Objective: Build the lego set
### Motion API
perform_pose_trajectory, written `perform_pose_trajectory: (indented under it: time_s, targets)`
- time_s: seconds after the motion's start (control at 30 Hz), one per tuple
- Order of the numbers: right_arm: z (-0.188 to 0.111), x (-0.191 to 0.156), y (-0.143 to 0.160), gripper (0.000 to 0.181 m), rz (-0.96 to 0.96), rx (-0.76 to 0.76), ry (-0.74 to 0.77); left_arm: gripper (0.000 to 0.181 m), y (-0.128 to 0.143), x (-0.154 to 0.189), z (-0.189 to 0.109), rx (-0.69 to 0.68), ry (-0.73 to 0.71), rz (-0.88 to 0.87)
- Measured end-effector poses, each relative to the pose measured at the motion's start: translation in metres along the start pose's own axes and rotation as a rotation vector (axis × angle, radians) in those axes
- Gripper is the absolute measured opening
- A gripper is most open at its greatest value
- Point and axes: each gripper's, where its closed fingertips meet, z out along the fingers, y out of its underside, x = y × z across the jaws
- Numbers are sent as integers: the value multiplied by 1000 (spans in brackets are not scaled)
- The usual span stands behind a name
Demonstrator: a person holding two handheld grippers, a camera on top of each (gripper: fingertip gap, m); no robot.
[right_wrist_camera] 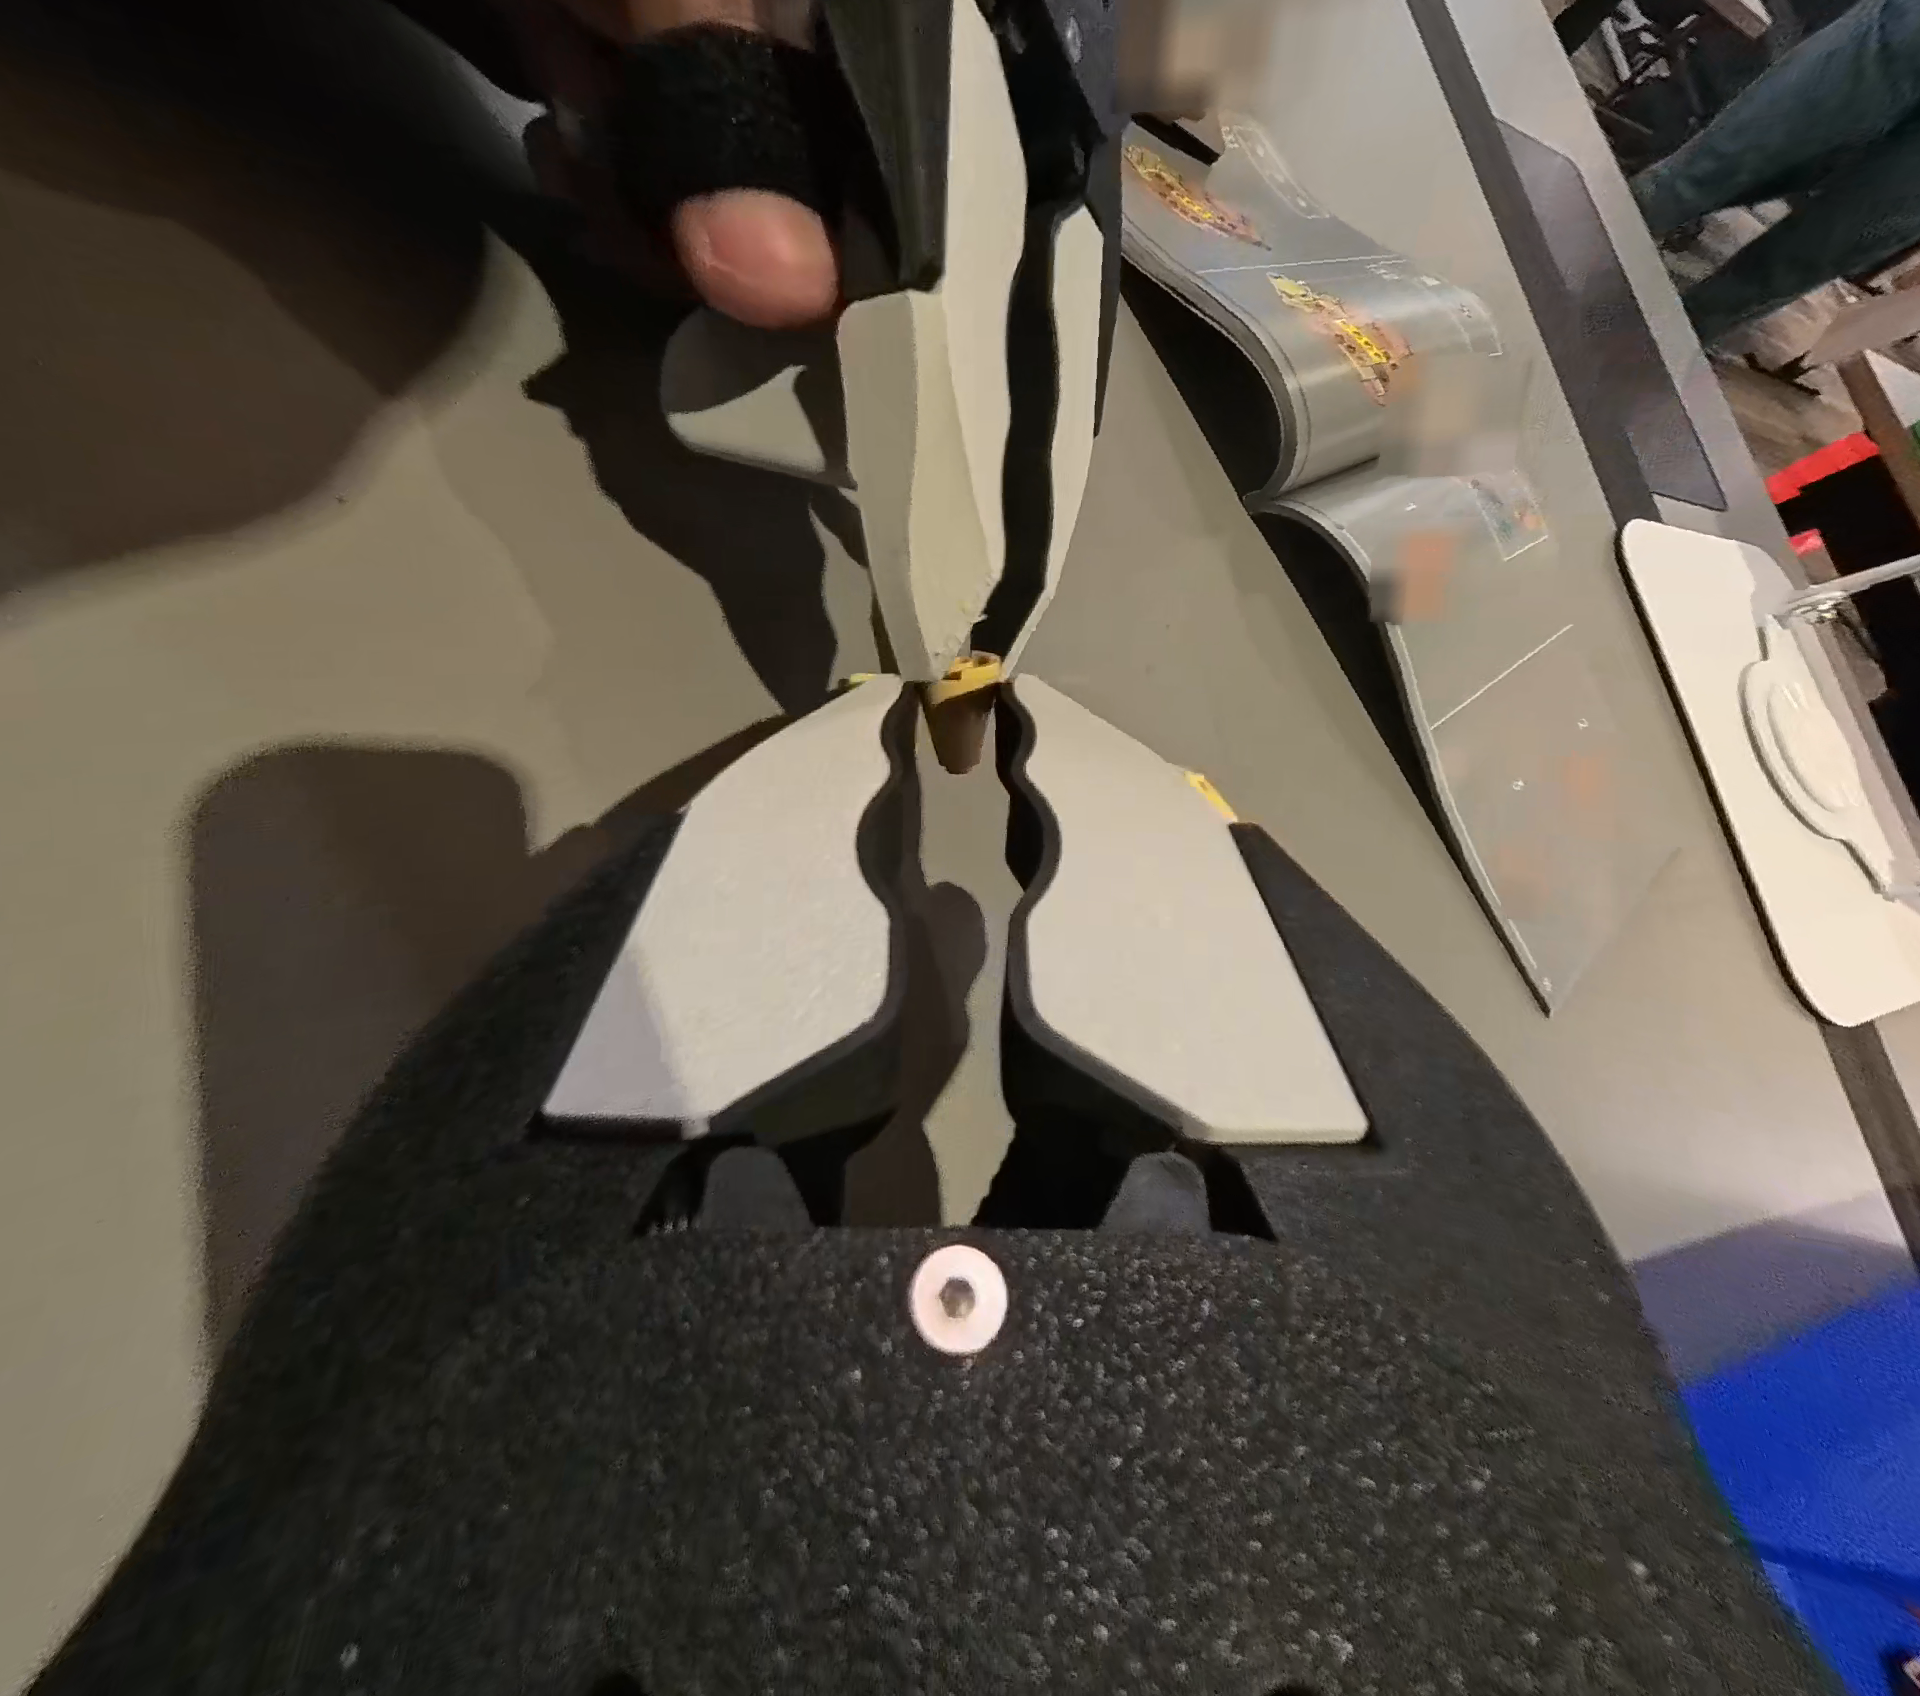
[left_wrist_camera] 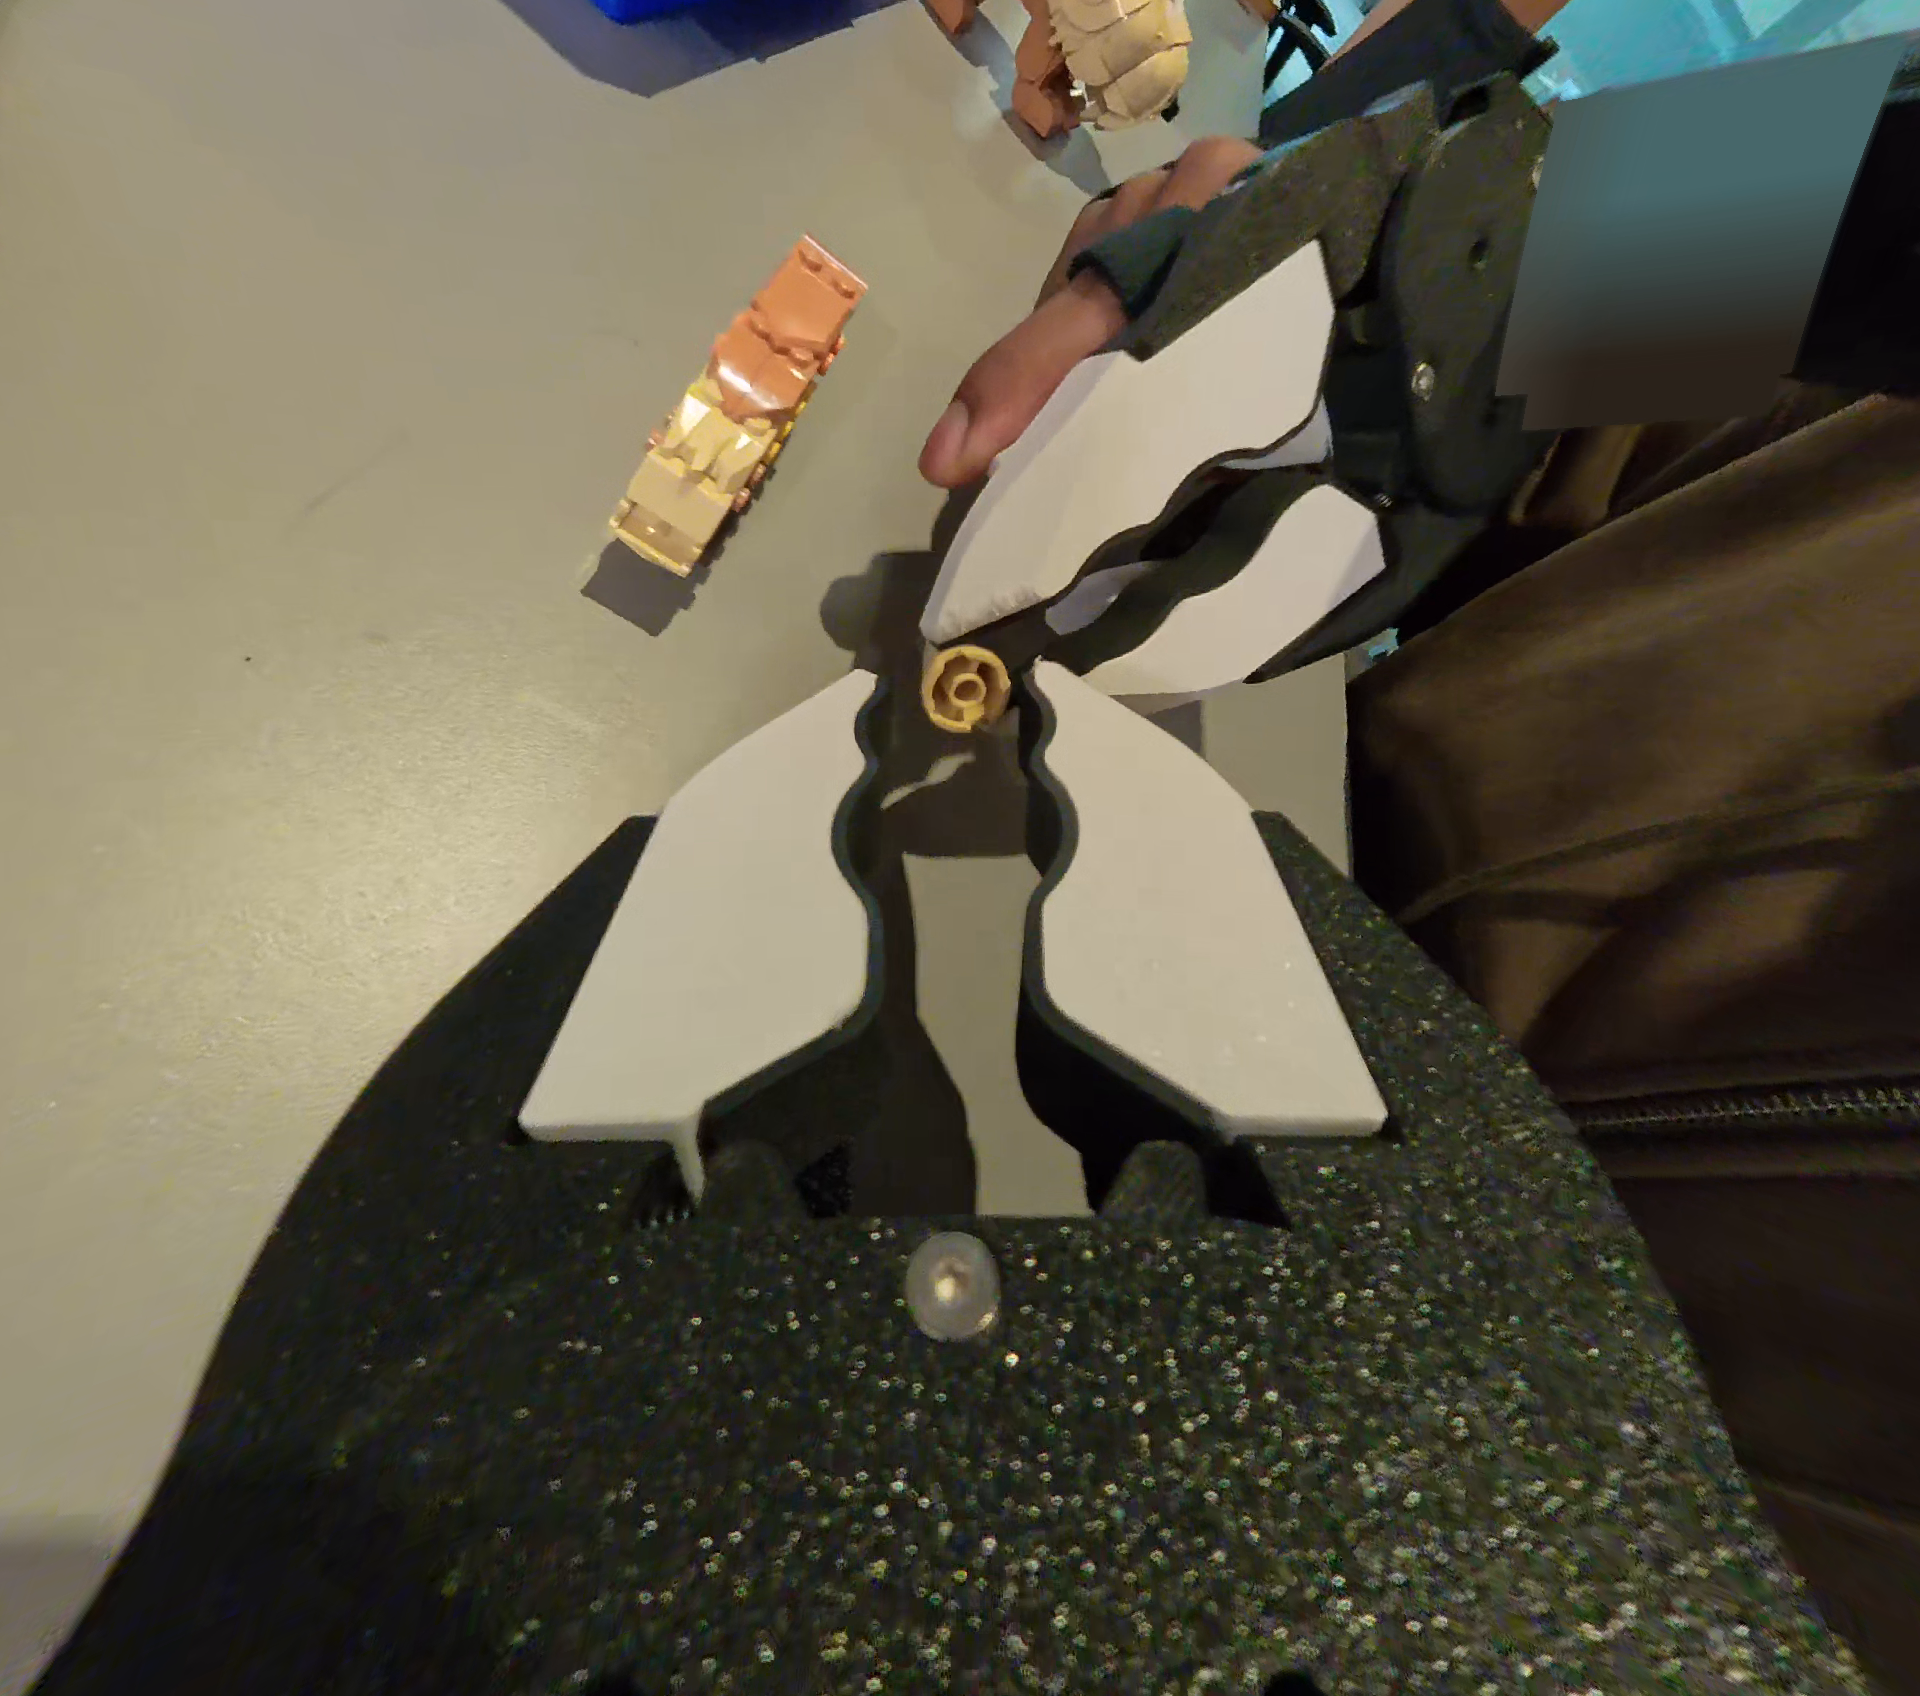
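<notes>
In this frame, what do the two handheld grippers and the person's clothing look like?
Both grippers have a black, speckled, rough-textured body with a pale round screw cap at its centre, and two light grey fingers with wavy black inner edges. The right gripper shows black hinged levers with bolts. A black fabric loop wraps one digit on each hand. The person wears a dark brown zipped jacket.

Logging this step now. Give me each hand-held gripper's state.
Left hand-held gripper: shut on the small tan round piece.
Right hand-held gripper: shut on the same small tan round piece, from the opposite end.

Speckled black gripper [left_wrist_camera: 961, 690] bodies, pale grey fingers [left_wrist_camera: 727, 919].
</notes>
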Motion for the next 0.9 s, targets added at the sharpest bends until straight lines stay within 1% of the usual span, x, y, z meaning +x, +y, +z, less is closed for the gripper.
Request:
perform_pose_trajectory:
  time_s: [0.17, 0.3, 0.43, 0.6, 0.73, 0.8, 0.9]
  targets:
    - [3, 1, 0, 14, -38, -16, 24, 29, -6, 4, -2, 36, 37, -52]
    - [5, -1, -4, 14, -53, -8, 30, 28, -1, -6, 0, 4, -25, -68]
    - [6, -1, -4, 14, -50, -8, 35, 17, 0, -1, 2, -1, 6, -67]
    - [5, 5, -6, 14, -25, 21, 59, 16, -4, -2, -2, 41, 11, -81]
    - [0, 11, -10, 19, 33, 82, 60, 16, -16, 3, -14, 132, 72, -103]
    - [-4, 10, -16, 23, 75, 149, 22, 16, -26, 11, -23, 196, 154, -118]
    - [-15, 9, -30, 28, 142, 295, -48, 16, -38, 26, -36, 279, 300, -143]
